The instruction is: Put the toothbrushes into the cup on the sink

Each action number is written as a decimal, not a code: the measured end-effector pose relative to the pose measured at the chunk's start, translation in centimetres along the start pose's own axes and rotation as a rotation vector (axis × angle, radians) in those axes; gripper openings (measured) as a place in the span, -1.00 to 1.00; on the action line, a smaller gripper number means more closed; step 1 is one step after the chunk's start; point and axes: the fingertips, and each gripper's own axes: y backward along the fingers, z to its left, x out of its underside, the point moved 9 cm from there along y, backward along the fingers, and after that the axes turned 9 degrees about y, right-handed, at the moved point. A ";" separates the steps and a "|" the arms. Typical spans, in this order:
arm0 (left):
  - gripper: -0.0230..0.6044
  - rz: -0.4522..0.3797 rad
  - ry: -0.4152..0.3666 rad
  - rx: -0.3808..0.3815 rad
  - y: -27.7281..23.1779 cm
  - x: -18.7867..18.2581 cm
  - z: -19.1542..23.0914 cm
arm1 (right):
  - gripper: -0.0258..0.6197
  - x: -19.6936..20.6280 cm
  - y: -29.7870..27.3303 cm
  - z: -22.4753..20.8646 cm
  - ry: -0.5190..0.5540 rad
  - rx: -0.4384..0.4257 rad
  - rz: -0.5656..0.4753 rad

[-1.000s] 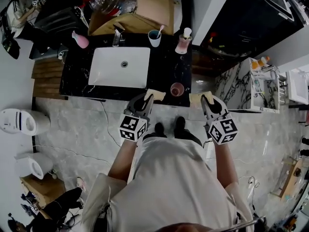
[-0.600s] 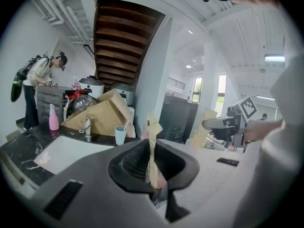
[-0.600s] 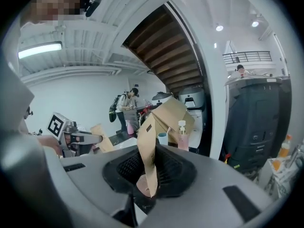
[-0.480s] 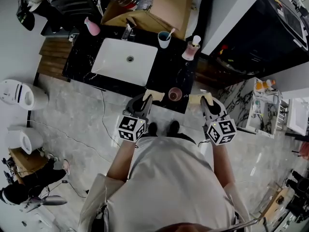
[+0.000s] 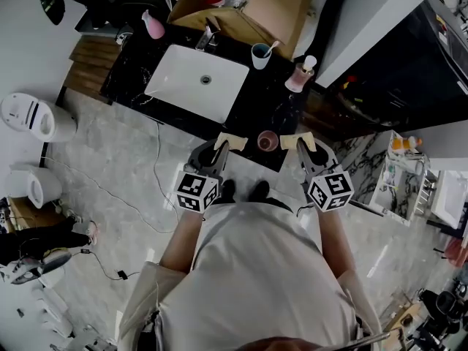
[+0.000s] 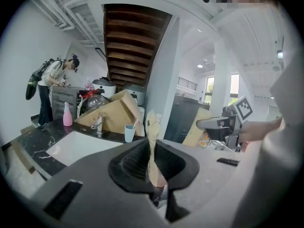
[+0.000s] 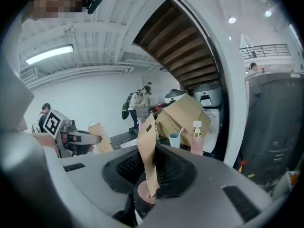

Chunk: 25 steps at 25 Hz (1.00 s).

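My left gripper (image 5: 221, 147) is shut on a flat tan paper packet (image 5: 231, 140) that sticks up between the jaws (image 6: 152, 141). My right gripper (image 5: 301, 148) is likewise shut on a second tan packet (image 5: 295, 141), which stands upright in the right gripper view (image 7: 148, 158). Both hang just in front of the black counter (image 5: 252, 112). A small pink cup (image 5: 268, 140) stands at the counter's near edge between the two packets, and shows just below the right jaws (image 7: 144, 194). A pale blue cup (image 5: 261, 55) with one toothbrush in it stands at the back beside the faucet (image 5: 208, 35).
A white basin (image 5: 197, 90) is set in the counter. A pink soap dispenser (image 5: 301, 75) stands at the back right and a pink bottle (image 5: 153, 26) at the back left. Cardboard boxes (image 5: 274, 6) lean behind the counter. A person (image 6: 50, 87) stands farther back.
The head view has swung, so the counter sits more slanted. Both grippers are closer to the counter edge, and the right packet has come nearer the pink cup. Both grips are unchanged.
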 end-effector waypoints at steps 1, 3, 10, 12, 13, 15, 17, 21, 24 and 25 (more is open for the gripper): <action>-0.83 0.000 0.004 -0.007 0.2 0.1 0.1 | -0.71 0.1 -0.4 0.0 0.003 -0.007 0.002; -0.83 0.000 0.011 -0.021 0.6 0.2 0.2 | -0.71 0.4 -1.2 0.1 0.009 -0.022 0.009; -0.83 -0.003 0.043 -0.069 1.2 0.9 0.7 | -0.71 2.5 -3.8 0.3 0.011 -0.066 0.032; -0.83 -0.001 0.050 -0.076 1.3 1.1 0.8 | -0.71 3.2 -4.4 0.4 0.017 -0.076 0.045; -0.83 0.001 0.053 -0.080 1.3 1.1 0.9 | -0.71 3.5 -4.7 0.6 0.022 -0.083 0.049; -0.83 0.002 0.056 -0.086 1.4 1.2 0.9 | -0.71 4.0 -5.2 0.8 0.033 -0.097 0.053; -0.83 0.003 0.058 -0.091 1.4 1.3 0.9 | -0.71 4.4 -5.6 1.0 0.045 -0.109 0.055; -0.83 0.009 0.058 -0.098 1.2 1.2 0.9 | -0.71 5.3 -6.6 1.1 0.067 -0.118 0.072; -0.83 0.012 0.059 -0.106 1.4 1.1 0.9 | -0.71 6.0 -7.1 1.2 0.068 -0.122 0.086; -0.83 0.013 0.060 -0.108 1.5 1.1 0.9 | -0.71 6.2 -7.2 1.3 0.065 -0.122 0.089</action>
